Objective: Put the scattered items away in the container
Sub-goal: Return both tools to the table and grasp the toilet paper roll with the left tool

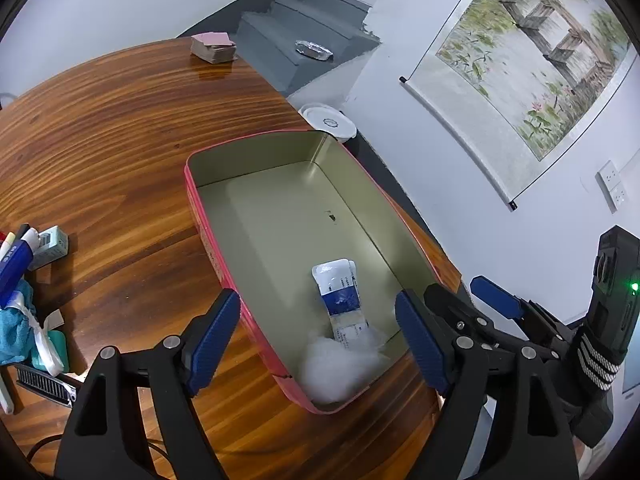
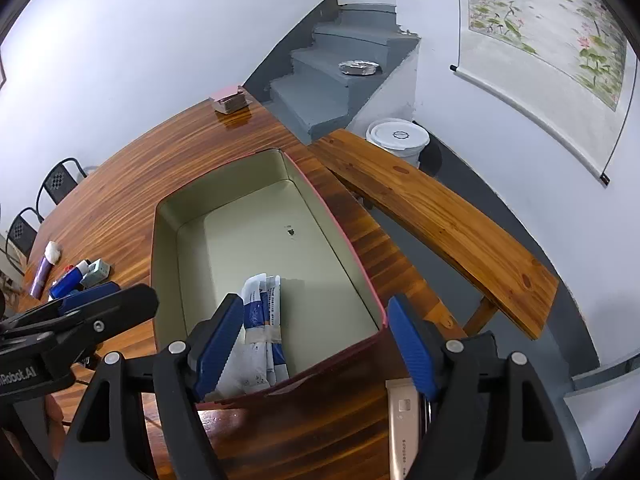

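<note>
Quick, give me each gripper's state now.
Left gripper: open, holding nothing, over the tin.
Right gripper: open, holding nothing.

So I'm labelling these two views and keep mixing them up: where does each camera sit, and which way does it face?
Left wrist: on the left tool, looking forward and down into the tin from its near left corner; its open fingers show, and the right tool at right.
Right wrist: on the right tool, looking forward and down over the tin's near right corner; its open fingers show, the left tool at left.
Shared: tin, packets, table, stairs.
</note>
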`<action>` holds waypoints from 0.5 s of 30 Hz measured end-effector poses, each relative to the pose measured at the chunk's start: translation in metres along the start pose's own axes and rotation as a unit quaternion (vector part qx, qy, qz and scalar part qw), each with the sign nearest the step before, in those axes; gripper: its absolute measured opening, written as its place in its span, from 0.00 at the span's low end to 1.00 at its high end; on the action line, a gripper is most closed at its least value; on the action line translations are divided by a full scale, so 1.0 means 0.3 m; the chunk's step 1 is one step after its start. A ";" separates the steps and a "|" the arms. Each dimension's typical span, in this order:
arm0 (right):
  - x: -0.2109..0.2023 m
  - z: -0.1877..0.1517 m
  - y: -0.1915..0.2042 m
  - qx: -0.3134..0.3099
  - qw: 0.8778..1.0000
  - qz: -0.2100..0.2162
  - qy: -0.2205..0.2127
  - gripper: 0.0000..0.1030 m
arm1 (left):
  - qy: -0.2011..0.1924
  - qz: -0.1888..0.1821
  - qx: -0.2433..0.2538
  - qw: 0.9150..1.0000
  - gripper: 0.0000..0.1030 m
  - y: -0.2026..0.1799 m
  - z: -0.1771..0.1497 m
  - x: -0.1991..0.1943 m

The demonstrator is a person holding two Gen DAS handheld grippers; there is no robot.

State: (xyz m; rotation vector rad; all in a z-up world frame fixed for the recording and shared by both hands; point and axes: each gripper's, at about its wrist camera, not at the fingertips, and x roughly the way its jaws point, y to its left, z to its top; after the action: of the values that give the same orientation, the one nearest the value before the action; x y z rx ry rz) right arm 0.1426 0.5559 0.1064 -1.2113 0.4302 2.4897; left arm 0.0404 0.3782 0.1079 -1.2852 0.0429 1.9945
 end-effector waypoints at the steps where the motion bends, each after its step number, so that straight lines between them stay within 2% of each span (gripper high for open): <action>1: -0.001 -0.002 -0.004 0.002 1.000 -0.001 0.000 0.76 | 0.002 0.004 0.000 1.000 0.80 0.004 -0.005 -0.002; 8: 0.007 -0.012 0.028 0.000 1.000 0.012 0.004 0.76 | -0.005 0.050 -0.023 0.999 0.80 0.098 -0.040 -0.060; 11: 0.014 -0.014 0.083 -0.015 0.999 0.027 0.007 0.76 | -0.010 0.073 -0.039 0.997 0.80 0.163 -0.067 -0.098; 15: 0.023 -0.017 0.194 -0.050 0.997 0.059 0.010 0.76 | -0.019 0.115 -0.083 0.990 0.80 0.299 -0.126 -0.174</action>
State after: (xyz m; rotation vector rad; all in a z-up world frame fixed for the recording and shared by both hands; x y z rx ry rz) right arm 0.1174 0.5026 0.1050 -1.2830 0.3980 2.6294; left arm 0.0268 0.2689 0.0992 -1.3989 0.0067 2.2589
